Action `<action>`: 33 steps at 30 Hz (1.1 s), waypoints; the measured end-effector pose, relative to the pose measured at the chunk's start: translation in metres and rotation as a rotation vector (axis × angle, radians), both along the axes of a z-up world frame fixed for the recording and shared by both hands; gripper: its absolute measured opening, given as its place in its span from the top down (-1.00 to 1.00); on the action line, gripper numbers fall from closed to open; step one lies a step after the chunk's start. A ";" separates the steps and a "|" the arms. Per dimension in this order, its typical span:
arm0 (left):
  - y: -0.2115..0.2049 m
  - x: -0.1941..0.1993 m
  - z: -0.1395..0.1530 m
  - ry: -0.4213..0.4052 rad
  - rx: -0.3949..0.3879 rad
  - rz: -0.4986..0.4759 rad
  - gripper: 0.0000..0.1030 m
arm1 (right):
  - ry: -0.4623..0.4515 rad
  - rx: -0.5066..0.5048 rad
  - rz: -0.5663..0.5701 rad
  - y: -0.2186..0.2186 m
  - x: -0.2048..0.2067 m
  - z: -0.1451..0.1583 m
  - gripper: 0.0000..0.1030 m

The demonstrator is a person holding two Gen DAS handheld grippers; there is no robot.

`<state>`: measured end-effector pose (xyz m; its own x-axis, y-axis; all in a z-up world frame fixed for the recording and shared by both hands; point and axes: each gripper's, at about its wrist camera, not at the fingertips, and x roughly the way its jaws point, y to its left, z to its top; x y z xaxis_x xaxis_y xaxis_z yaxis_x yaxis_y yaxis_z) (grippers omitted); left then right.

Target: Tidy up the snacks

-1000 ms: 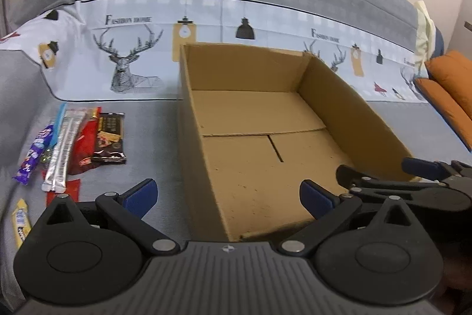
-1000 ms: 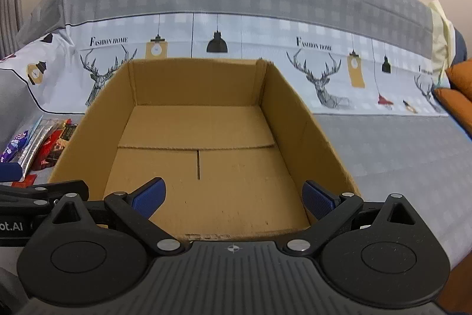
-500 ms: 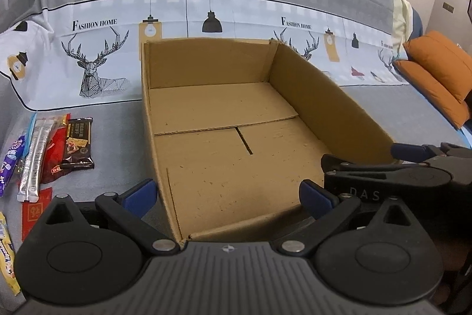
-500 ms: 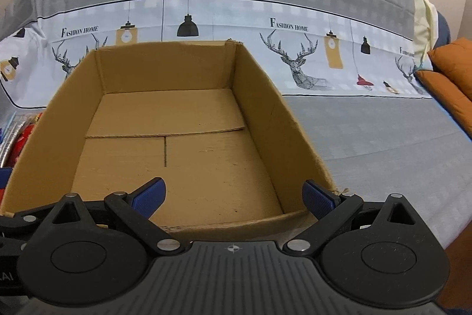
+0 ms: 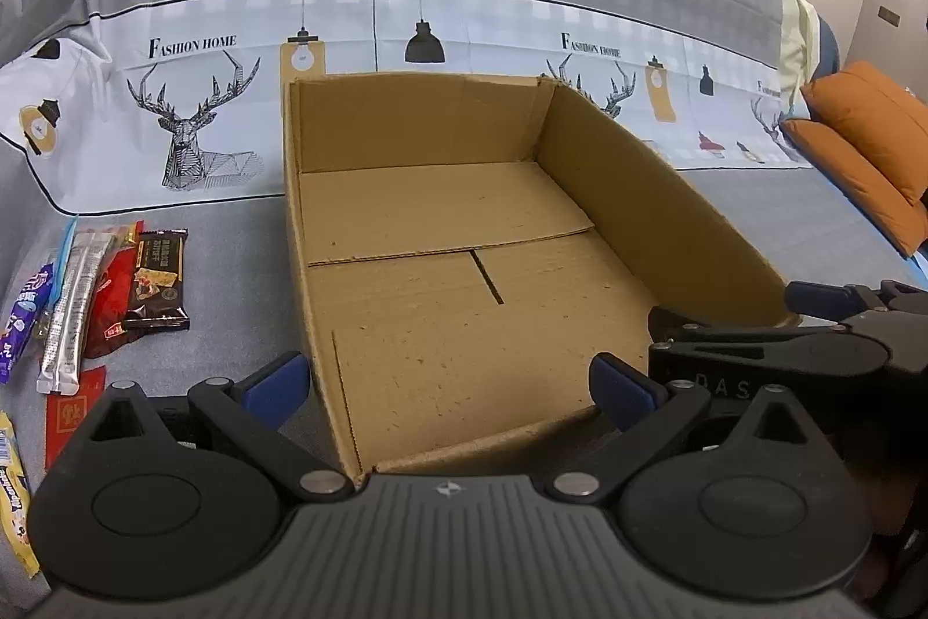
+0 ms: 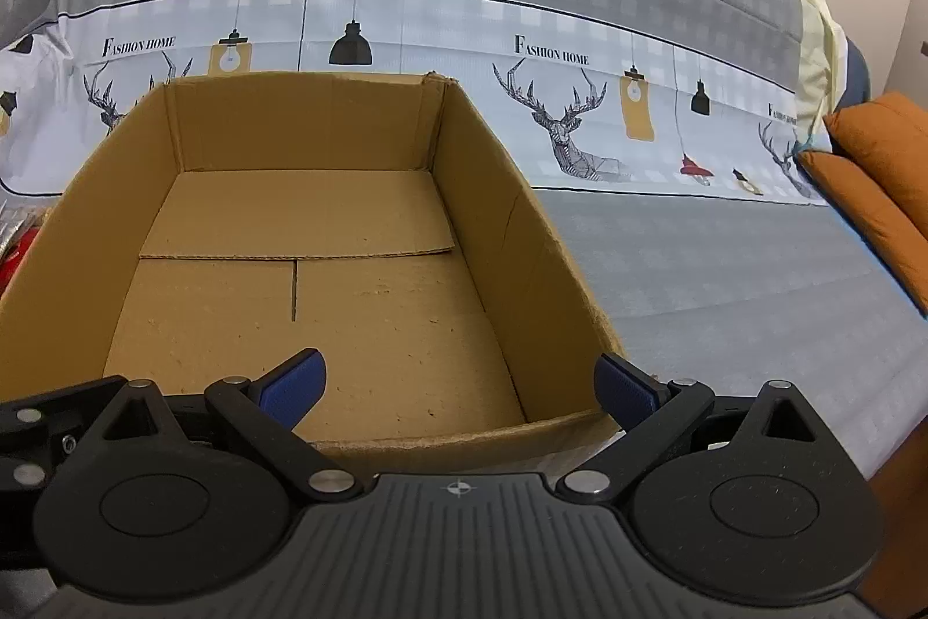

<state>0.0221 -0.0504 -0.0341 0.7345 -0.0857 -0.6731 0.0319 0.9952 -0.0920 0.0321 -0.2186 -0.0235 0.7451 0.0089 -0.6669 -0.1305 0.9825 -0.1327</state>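
At the bottom of the left wrist view, the left gripper [image 5: 446,384] is seen with its blue-padded fingers [image 5: 272,378] spread wide and nothing held between them; its span straddles the near left corner of the cardboard box [image 5: 667,207]. The right gripper [image 6: 461,381] is likewise spread apart and empty, poised at the near wall of the same box, and its black body is also seen from the side at the right edge of the left wrist view. The box is set open-topped on a grey sofa cover [image 5: 232,271], and nothing but its folded bottom flaps is seen inside. To the left of the box, well apart from both grippers, the snacks [image 5: 98,294] are laid out in a loose cluster on the cover: a dark chocolate bar [image 5: 156,279] nearest the box, a red packet [image 5: 110,300] partly under it, a silver stick pack [image 5: 72,308], and a purple wrapper [image 5: 23,314] further out. A yellow wrapper [image 5: 11,480] is found at the frame's lower left edge. Behind the box, a printed deer and lamp pattern is shown on the backrest, and orange cushions [image 5: 870,149] are stacked at the far right.
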 end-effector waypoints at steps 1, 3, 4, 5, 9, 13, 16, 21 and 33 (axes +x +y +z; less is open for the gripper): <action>0.000 0.000 0.000 0.000 0.002 0.002 -0.99 | -0.002 0.002 0.000 0.000 0.000 0.000 -0.92; 0.000 0.000 0.000 -0.004 0.006 0.004 -0.99 | -0.005 0.010 -0.001 -0.001 -0.001 0.001 -0.92; 0.000 0.000 0.000 -0.003 0.008 0.006 -0.99 | -0.005 0.012 0.000 -0.002 -0.001 0.001 -0.92; 0.000 0.001 -0.001 0.000 0.011 0.006 -0.99 | -0.006 0.010 0.001 -0.001 -0.002 0.001 -0.92; 0.002 0.002 -0.002 0.009 0.010 0.018 -0.99 | -0.007 -0.005 0.013 0.000 -0.004 -0.001 -0.92; 0.001 0.002 -0.001 0.010 0.011 0.027 -0.99 | -0.014 -0.002 0.012 0.001 -0.005 0.001 -0.92; 0.001 0.001 -0.001 0.010 0.011 0.027 -0.99 | -0.028 -0.003 0.017 0.003 -0.007 0.003 -0.92; 0.003 -0.002 0.004 -0.005 0.010 0.030 -0.99 | -0.048 0.018 0.011 0.003 -0.009 0.008 -0.92; 0.067 -0.038 0.034 -0.116 0.008 0.210 0.17 | -0.225 0.148 0.114 0.046 -0.031 0.038 -0.26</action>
